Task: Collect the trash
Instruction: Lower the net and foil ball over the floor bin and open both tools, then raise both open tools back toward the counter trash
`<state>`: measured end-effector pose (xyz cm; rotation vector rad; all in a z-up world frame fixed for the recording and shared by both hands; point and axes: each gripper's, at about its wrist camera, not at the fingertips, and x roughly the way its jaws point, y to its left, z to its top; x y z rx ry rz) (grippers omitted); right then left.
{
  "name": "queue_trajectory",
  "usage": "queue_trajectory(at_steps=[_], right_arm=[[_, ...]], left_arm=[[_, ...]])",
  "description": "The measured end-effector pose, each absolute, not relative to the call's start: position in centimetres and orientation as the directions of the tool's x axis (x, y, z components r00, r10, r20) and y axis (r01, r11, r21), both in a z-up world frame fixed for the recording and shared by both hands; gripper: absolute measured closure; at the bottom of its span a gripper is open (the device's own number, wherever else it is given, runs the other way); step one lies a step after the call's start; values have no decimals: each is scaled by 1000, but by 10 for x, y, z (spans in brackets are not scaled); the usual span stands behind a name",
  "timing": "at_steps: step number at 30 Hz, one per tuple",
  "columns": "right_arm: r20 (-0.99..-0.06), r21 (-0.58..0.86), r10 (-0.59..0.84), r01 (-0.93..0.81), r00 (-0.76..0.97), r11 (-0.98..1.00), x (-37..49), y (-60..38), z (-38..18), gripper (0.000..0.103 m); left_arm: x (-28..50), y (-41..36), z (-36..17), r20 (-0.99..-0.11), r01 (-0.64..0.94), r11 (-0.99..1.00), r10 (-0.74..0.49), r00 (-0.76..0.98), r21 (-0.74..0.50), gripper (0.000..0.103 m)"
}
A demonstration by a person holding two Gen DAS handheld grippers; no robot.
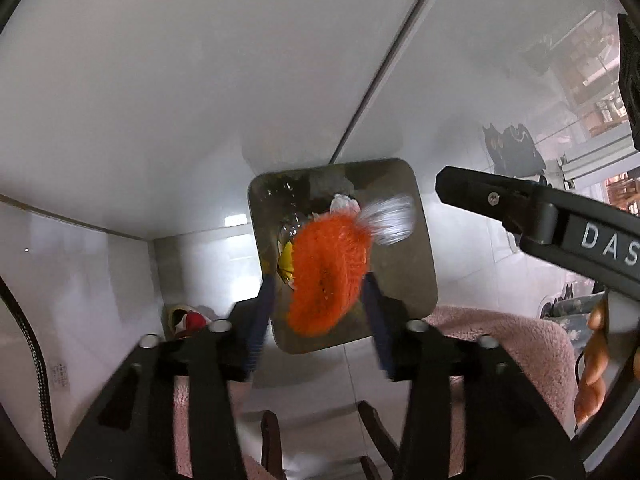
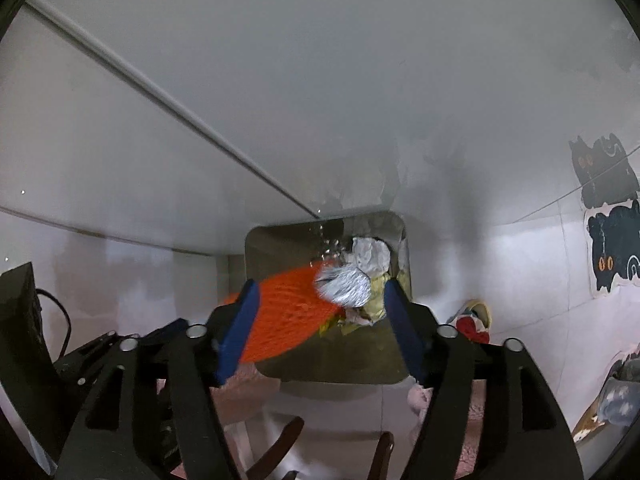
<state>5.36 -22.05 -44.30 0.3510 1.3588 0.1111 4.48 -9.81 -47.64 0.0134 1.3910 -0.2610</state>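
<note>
Two claws hang over one square metal bin, both pointing steeply down, which suits dropping rubbish into it. From the left wrist view, the left claw [image 1: 320, 316] stands parted, its blue pads on either side of an orange mesh sleeve [image 1: 326, 272] without visibly pressing it; the sleeve looks blurred, apparently let go and on its way into the bin [image 1: 416, 248]. At about one o'clock from the sleeve a white streaked piece [image 1: 390, 218] blurs too, and at nine o'clock a yellow scrap [image 1: 286, 262] lies inside the bin. At three o'clock the right claw's black arm reaches in, a person's fingers [image 1: 596, 356] behind it. A pink fleecy cover [image 1: 520, 344] lies just below the bin at five o'clock. From the right wrist view, the right claw [image 2: 320, 328] is likewise spread wide and empty; the sleeve sits toward its nine o'clock pad, whether touching I cannot tell, and a crinkled silver wrapper [image 2: 344, 286] is blurred between the pads, seemingly released. Crumpled white paper [image 2: 372, 258] rests at twelve o'clock, deeper in the bin.
</note>
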Motion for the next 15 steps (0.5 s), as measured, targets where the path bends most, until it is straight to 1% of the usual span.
queue_trajectory(at_steps=[3, 4, 5, 6, 7, 8, 9, 12, 15], right_arm=[[-934, 303, 268, 125, 237, 945, 48, -226, -430, 29], [-933, 302, 266, 124, 243, 945, 48, -225, -427, 26], [-931, 298, 260, 121, 256, 947, 44, -226, -419, 21], [-930, 294, 256, 118, 264, 948, 43, -225, -413, 19], [-928, 290, 250, 114, 276, 950, 40, -226, -405, 14], [-926, 288, 248, 111, 283, 951, 39, -226, -398, 9], [-923, 289, 248, 104, 294, 952, 36, -227, -388, 7], [-913, 293, 254, 78, 320, 953, 26, -229, -360, 6], [-893, 306, 269, 49, 362, 951, 17, -229, -325, 5]], left_arm=[[42, -93, -464, -969, 179, 975, -167, 184, -134, 38], [40, -91, -459, -967, 175, 976, -164, 193, -131, 35], [38, -87, -451, -965, 169, 977, -162, 208, -127, 30], [37, -85, -444, -962, 167, 978, -160, 221, -125, 27], [34, -82, -436, -958, 165, 979, -160, 236, -123, 25], [29, -79, -423, -953, 166, 979, -159, 258, -119, 20], [26, -78, -415, -948, 166, 979, -158, 276, -114, 16], [11, -72, -377, -927, 173, 981, -149, 345, -93, 12], [2, -65, -344, -901, 186, 980, -137, 411, -64, 12]])
